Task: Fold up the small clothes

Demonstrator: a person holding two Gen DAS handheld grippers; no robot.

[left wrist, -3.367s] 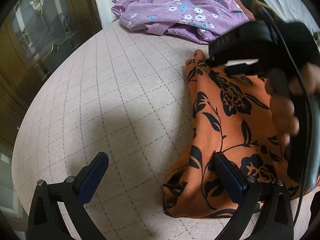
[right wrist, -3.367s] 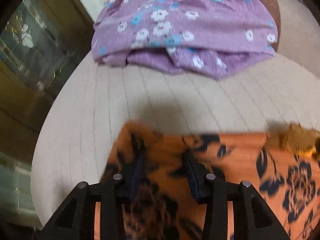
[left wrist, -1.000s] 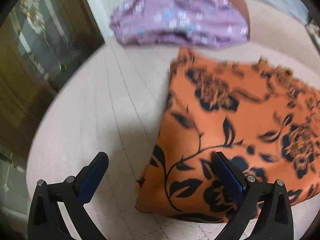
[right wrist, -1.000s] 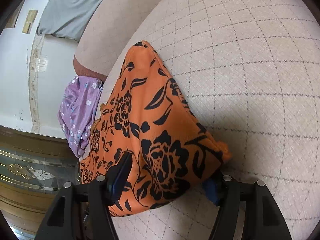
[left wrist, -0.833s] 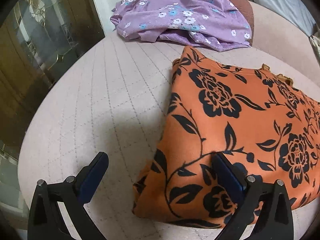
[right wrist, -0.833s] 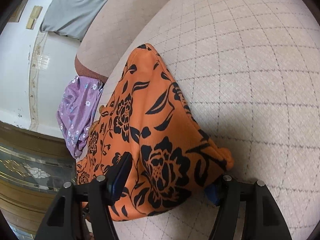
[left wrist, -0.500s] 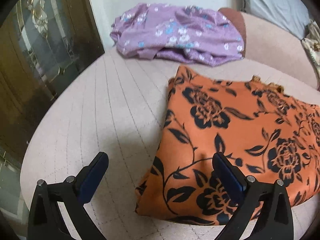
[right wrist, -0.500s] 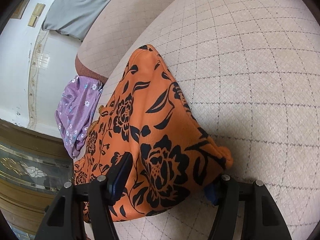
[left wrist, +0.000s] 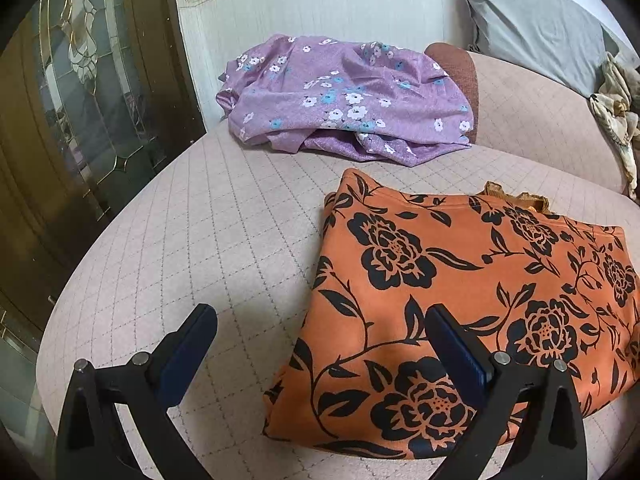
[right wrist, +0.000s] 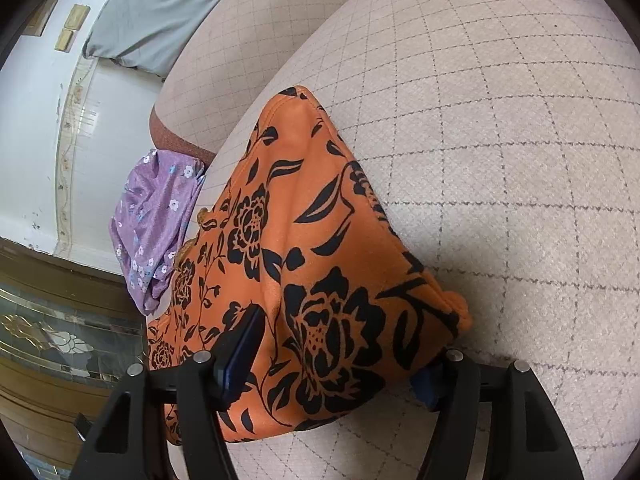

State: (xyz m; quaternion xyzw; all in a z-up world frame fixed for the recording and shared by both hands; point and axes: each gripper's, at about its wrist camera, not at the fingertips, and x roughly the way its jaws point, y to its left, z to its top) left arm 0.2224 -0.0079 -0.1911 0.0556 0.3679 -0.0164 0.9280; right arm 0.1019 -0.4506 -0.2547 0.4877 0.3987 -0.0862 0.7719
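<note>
Now the left claw [left wrist: 320, 328] gapes empty above the orange cloth [left wrist: 472, 280]; the right claw [right wrist: 340, 344] straddles its corner, grip uncertain; purple cloth [left wrist: 344, 96] lies at twelve o'clock.

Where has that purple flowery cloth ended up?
The crumpled purple floral cloth lies at the back of the quilted beige cushion, near the white wall, behind the folded orange black-flowered garment.

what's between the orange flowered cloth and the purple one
Nothing: in the left wrist view, only a bare strip of the checked pink cushion separates the folded orange cloth from the crumpled purple cloth. They lie apart, not touching.
</note>
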